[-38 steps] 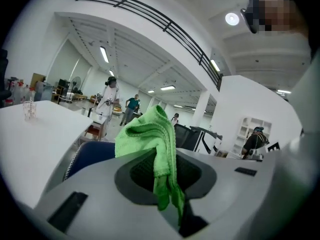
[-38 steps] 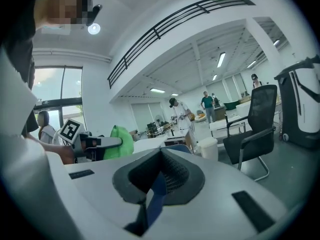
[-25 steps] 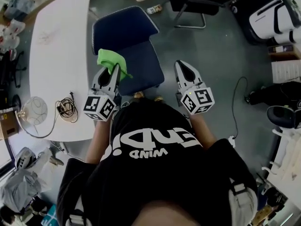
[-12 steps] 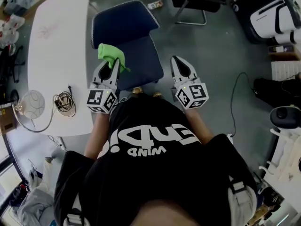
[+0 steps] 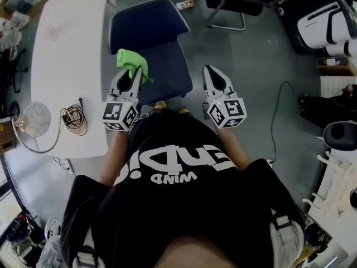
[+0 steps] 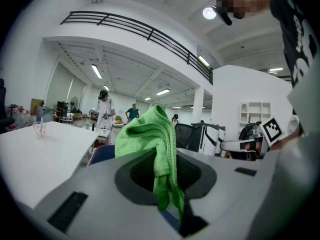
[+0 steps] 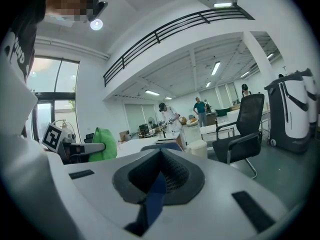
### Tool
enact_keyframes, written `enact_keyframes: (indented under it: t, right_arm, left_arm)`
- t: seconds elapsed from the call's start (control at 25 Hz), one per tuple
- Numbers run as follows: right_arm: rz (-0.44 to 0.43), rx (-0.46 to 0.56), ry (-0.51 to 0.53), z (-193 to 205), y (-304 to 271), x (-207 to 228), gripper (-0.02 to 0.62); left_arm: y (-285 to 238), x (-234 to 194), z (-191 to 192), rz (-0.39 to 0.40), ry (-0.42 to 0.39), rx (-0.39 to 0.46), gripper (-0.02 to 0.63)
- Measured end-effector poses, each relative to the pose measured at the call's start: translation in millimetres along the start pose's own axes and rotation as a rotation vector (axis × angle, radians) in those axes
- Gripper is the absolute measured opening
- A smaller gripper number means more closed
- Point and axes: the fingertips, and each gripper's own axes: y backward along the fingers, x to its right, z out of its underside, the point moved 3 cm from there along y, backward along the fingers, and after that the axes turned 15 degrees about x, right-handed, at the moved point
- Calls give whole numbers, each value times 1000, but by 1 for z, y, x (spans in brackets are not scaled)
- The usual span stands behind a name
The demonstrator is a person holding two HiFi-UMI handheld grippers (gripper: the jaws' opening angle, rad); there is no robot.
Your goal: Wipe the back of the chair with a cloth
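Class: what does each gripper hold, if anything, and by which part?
The left gripper holds the green cloth, jaws shut on a fold near its lower end, the rest bunched above. The right gripper holds nothing.

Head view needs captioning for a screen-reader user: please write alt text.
From above, a person's left gripper, jaws shut on a green cloth, is held over a blue chair; the right gripper, jaws shut and empty, hangs beside it.

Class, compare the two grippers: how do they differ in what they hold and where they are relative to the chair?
The left gripper is shut on a green cloth; the right gripper is shut on nothing. The left gripper reaches over the seat of the chair; the right gripper is beside it, over the floor. Both point forward.
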Motion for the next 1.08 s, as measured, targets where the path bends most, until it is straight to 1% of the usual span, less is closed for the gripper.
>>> enact_keyframes:
  t: [0.24,0.52,0.84,1.08]
  right_arm:
    - [-10,-1,12,-1,-2,-1,-5]
    - [-25,-11,42,-3,-7,-5,-5]
    - [-32,-21,41,-1,-9,-6,-5]
    - [-37,-19,52,-1,-15,-11,-5]
  left_arm:
    - [1,-3,2,-15,9,-7,67]
    - [-4,-3,0,-10,-7,-15,67]
    - [-4,-8,1,-30,-20,-27,67]
    - [-6,-6,1,-19,-34,-34,67]
